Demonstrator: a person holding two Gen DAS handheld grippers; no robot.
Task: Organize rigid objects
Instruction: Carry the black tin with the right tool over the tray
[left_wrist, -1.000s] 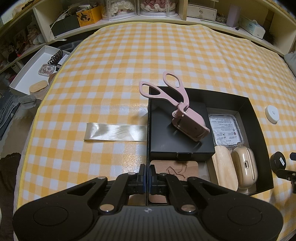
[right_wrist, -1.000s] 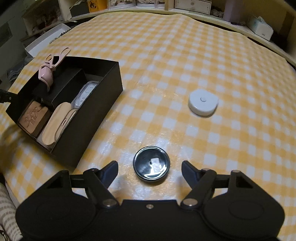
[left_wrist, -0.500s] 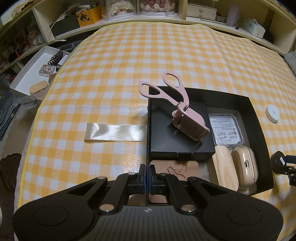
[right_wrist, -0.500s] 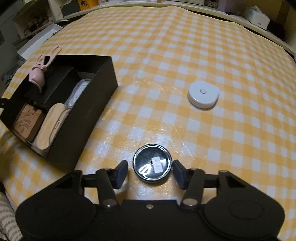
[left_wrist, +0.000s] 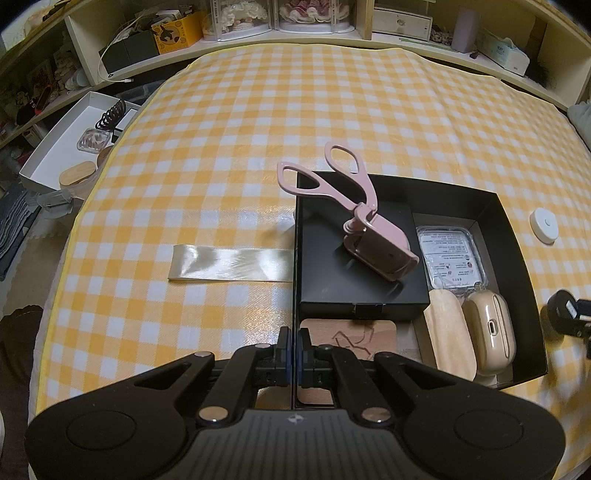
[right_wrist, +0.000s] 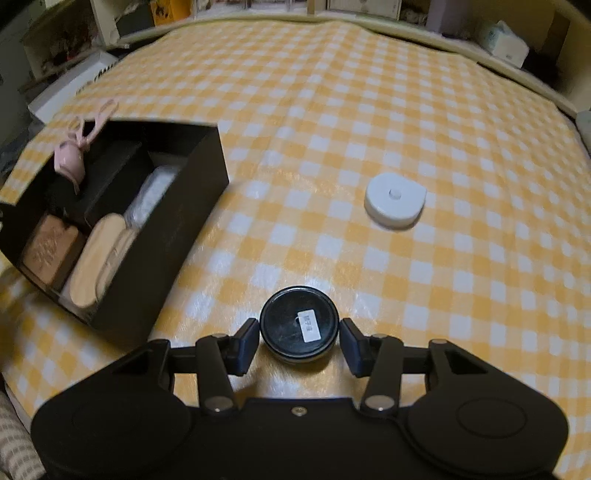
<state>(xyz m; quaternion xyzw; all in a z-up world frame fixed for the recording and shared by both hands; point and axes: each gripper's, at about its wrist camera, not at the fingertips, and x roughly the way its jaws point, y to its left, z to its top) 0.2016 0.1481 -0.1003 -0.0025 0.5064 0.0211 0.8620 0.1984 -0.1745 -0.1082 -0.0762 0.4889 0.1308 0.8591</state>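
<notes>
A black open box (left_wrist: 517, 236) (right_wrist: 177, 236) on the yellow checked table holds a pink eyelash curler (left_wrist: 364, 229) on a smaller black box, a wooden coaster (left_wrist: 351, 338), a clear packet, a wooden lid and a beige case. My left gripper (left_wrist: 294, 347) is shut on the box's near left wall. A round black tin (right_wrist: 299, 325) with a white label sits between the fingers of my right gripper (right_wrist: 299, 345). The jaws stand close on both sides with small gaps. A white round disc (right_wrist: 395, 199) lies beyond it.
A pale ribbon strip (left_wrist: 229, 264) lies on the cloth left of the box. A white tray (left_wrist: 66, 147) with small items stands off the table's left edge. Shelves with boxes and containers run along the back.
My right gripper moved forward around the black tin and its jaws narrowed toward it. My left gripper and the box stayed still.
</notes>
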